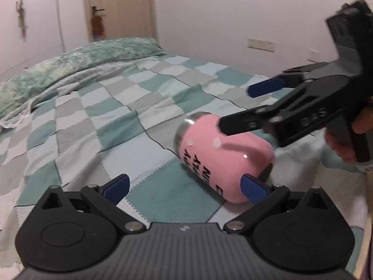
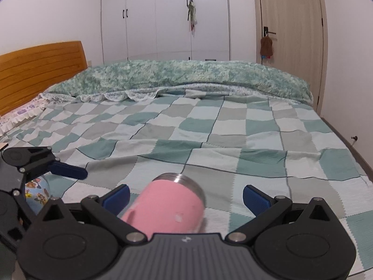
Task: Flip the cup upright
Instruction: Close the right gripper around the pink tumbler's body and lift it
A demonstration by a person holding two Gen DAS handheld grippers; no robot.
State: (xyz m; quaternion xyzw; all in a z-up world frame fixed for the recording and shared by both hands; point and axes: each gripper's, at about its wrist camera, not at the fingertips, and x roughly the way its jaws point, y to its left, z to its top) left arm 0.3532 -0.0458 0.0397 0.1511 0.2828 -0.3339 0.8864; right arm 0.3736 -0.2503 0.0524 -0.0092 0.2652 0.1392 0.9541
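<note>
The bed (image 2: 233, 126) is carrying the whole work area; its checked cover (image 1: 98, 107) is lying mostly flat with shallow folds, so it is offering a soft, slightly uneven footing. A rolled green quilt (image 2: 186, 77) is lying along the far side, well apart from the work. The wooden headboard (image 2: 39, 70) and the door (image 2: 289, 18) are standing farther off and are not obstructing anything.

The right tool (image 2: 186, 198) is hanging above the cup with its jaws spread wide, one blue pad on each side of the body and neither visibly touching; it is grasping nothing. This straddling stance is probably preparing a side grip for the turn.

The left tool (image 1: 184, 186) is also standing released, jaws wide. Its right pad (image 1: 253, 187) is sitting just beside the cup's near end; contact cannot be confirmed.

The pink cup (image 1: 223, 156) is lying on its side on the cover, its steel rim (image 1: 184, 128) pointing away from the left tool. Black lettering is running along its lower flank. The task therefore appears not yet done.

A small patterned blue object (image 2: 38, 192) is lying near the left tool, partly hidden; its identity cannot be told. It is apart from the cup, and nothing is blocking the lift.
</note>
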